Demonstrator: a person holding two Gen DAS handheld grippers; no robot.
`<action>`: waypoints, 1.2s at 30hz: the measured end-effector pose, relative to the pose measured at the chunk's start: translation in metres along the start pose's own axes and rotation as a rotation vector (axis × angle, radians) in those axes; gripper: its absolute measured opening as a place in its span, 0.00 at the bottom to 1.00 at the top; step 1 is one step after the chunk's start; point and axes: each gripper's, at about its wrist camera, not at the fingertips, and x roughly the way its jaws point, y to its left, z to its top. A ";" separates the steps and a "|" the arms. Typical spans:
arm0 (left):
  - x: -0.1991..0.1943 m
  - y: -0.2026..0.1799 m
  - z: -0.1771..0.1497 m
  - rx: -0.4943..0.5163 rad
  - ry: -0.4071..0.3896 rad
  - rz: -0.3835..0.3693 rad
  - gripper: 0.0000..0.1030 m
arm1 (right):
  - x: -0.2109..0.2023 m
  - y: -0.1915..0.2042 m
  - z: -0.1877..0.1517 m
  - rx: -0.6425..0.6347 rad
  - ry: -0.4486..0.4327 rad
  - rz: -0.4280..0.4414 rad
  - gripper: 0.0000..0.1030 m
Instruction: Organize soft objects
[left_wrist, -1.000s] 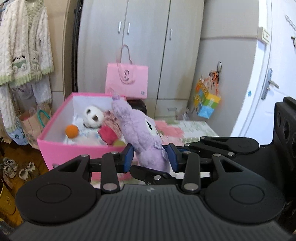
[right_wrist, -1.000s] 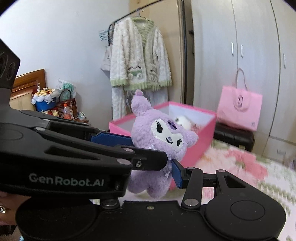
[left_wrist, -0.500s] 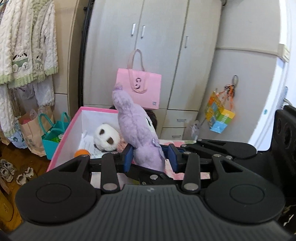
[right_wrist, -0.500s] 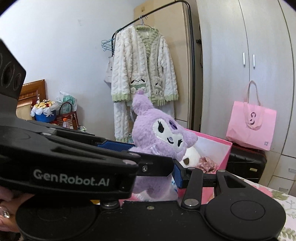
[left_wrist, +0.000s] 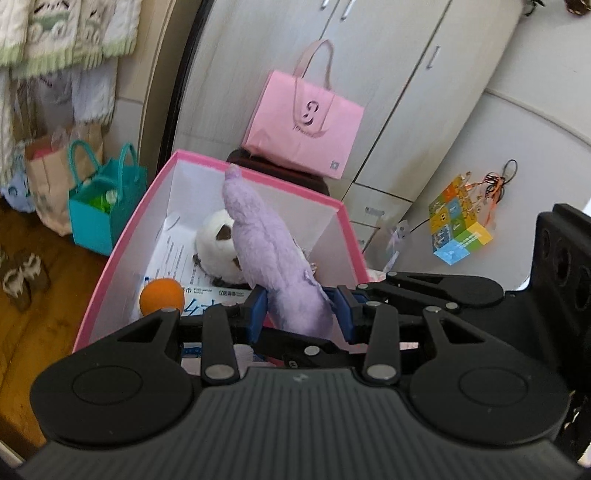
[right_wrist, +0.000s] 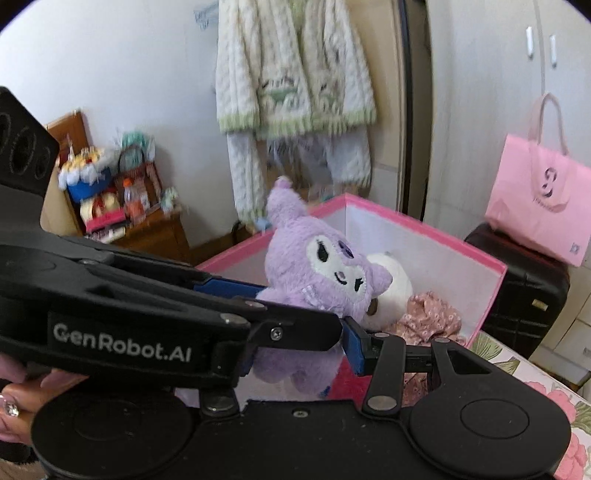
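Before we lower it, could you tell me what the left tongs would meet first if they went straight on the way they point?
Probably the white stuffed toy in the pink box, just past the purple plush the left tongs hold; depth is unclear.

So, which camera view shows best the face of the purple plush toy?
The right wrist view: the purple plush toy faces that camera, with both eyes and the mouth visible. The left wrist view shows only its fuzzy back and one ear, between the left gripper fingers.
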 end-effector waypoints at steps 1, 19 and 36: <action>0.002 0.003 0.000 -0.006 0.008 0.002 0.38 | 0.005 -0.001 0.001 0.003 0.029 0.019 0.51; -0.032 0.009 -0.024 0.054 -0.101 0.126 0.42 | -0.012 0.002 -0.022 -0.024 0.047 0.059 0.53; -0.106 -0.037 -0.072 0.180 -0.226 0.151 0.53 | -0.107 0.014 -0.079 0.086 -0.194 -0.040 0.57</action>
